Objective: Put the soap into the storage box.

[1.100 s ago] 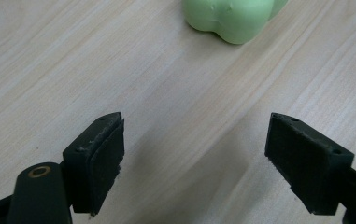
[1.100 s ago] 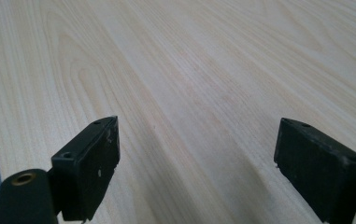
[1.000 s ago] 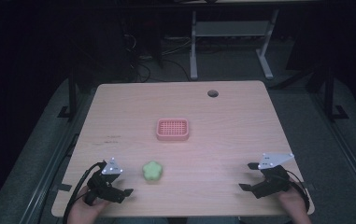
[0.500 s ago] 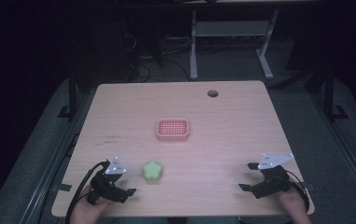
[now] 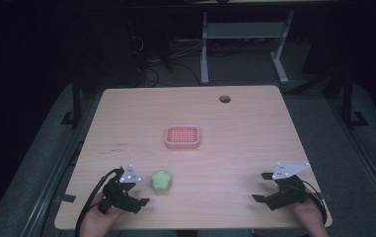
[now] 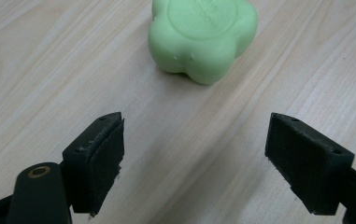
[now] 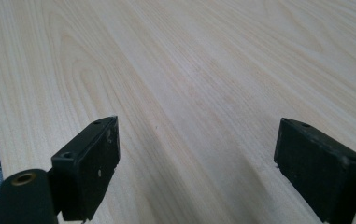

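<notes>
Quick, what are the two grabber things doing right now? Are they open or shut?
Left gripper: open, holding nothing; the green flower-shaped soap lies just ahead of its jaws.
Right gripper: open, holding nothing, over the bare light wooden table.

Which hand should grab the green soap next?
The left. Its hand-held gripper sits right beside the soap, jaws open and pointing at it. The right hand-held gripper is far across the table, facing bare wood.
</notes>
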`<state>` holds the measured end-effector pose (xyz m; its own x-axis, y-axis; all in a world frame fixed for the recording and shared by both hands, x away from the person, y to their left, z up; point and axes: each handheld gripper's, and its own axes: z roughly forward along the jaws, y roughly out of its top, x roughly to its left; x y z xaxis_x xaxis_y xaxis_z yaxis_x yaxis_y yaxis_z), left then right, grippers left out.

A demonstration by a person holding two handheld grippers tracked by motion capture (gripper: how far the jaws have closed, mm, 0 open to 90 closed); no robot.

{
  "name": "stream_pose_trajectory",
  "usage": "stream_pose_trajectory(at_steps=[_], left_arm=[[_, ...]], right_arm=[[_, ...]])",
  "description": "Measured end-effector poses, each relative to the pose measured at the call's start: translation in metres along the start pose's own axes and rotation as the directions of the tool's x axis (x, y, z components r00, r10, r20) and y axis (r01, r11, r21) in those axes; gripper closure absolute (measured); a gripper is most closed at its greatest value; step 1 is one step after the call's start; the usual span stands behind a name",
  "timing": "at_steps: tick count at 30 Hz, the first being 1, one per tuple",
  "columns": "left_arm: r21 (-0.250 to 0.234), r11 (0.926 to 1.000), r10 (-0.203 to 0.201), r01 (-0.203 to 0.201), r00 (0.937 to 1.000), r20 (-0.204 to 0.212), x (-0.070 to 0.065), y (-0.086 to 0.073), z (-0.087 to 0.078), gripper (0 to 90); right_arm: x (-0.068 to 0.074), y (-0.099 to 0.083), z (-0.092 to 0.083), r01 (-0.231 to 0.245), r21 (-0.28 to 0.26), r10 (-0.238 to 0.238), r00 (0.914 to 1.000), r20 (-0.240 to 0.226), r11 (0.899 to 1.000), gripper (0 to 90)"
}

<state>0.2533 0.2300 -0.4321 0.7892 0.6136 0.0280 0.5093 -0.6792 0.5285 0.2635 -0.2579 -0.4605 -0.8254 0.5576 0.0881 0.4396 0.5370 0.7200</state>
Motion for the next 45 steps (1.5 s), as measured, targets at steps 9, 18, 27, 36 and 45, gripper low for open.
stream_pose_trajectory(at_steps=[9, 18, 27, 36, 45], left_arm=[[0.018, 0.9993, 0.032, -0.032, 0.9994, -0.013, -0.003, 0.010, 0.002, 19.8], [0.025, 0.9980, 0.058, -0.058, 0.9982, -0.010, -0.006, 0.024, 0.006, 19.8], [0.036, 0.9958, 0.084, -0.084, 0.9965, -0.003, -0.008, 0.036, 0.010, 19.8], [0.062, 0.9928, 0.102, -0.102, 0.9947, 0.013, -0.010, 0.051, 0.019, 19.8], [0.080, 0.9912, 0.105, -0.105, 0.9944, 0.015, -0.008, 0.060, 0.024, 19.8]], right_arm=[[0.000, 0.000, 0.000, -0.009, 0.001, 0.009, 1.0000, 0.001, 1.000, 13.8], [0.000, 0.000, 0.000, -0.003, -0.001, 0.003, 1.0000, 0.000, 1.000, 13.8], [0.000, 0.000, 0.001, -0.003, 0.003, 0.003, 1.0000, -0.001, 1.000, 13.8], [0.000, -0.001, 0.000, -0.003, -0.002, 0.003, 1.0000, -0.001, 1.000, 13.8], [0.000, -0.001, 0.000, -0.003, -0.002, 0.003, 1.0000, -0.001, 1.000, 13.8]])
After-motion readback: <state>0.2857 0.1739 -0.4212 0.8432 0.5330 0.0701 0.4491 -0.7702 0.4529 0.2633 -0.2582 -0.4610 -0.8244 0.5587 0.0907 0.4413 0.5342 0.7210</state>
